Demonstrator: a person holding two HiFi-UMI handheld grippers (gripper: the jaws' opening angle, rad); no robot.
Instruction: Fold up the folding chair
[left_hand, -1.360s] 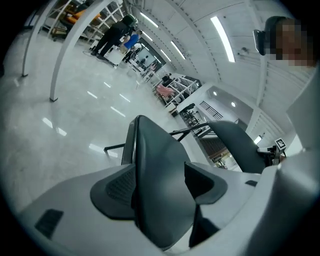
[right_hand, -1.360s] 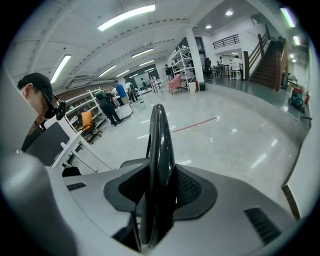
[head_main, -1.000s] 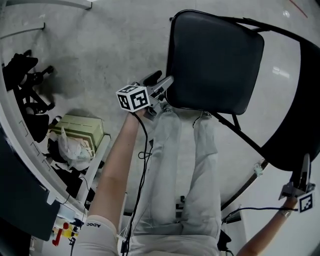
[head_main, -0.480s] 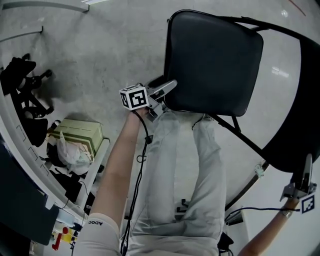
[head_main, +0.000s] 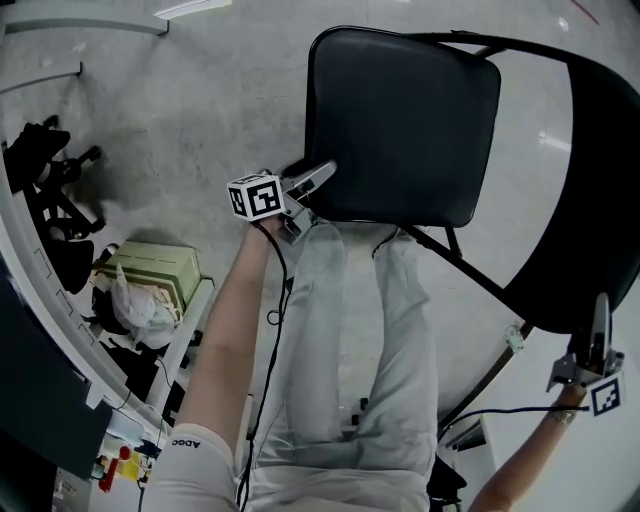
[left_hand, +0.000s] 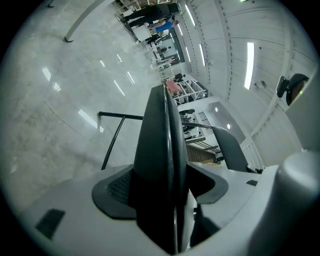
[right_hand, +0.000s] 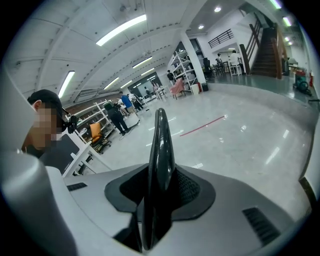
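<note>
**While the chair is standing open: handling notes and grip points**

Since the folding chair (head_main: 470, 120) is standing fully open on the floor (head_main: 200, 90), the fold is not yet starting. Its black padded seat (head_main: 380, 150) is lying flat, directly ahead of the person's knees. The backrest (head_main: 600, 220) is curving away to the right of the seat.

The left hand-held gripper (head_main: 318, 175) is sitting at the seat's near-left corner, touching it or just short of it; I cannot tell which. Its own view is showing both jaws pressed together with nothing between them. The right hand-held gripper (head_main: 600, 305) is hovering well to the right of the seat, just beside the lower edge of the backrest. Its jaws have just been closing and are now reading as together, again with nothing between them.

Handling judgement: the chair is looking rigid and moderately heavy for two small jaws, with a dark strut (head_main: 480, 286) running from under the seat toward the backrest. The seat cover is probably smooth and slightly yielding, so pads may be slipping on it. The seat's front edge is looking like the better purchase for lifting, while the backrest edge is offering a steadying hold. Pinch points at the hinges, behind the seat, are worth avoiding.
</note>
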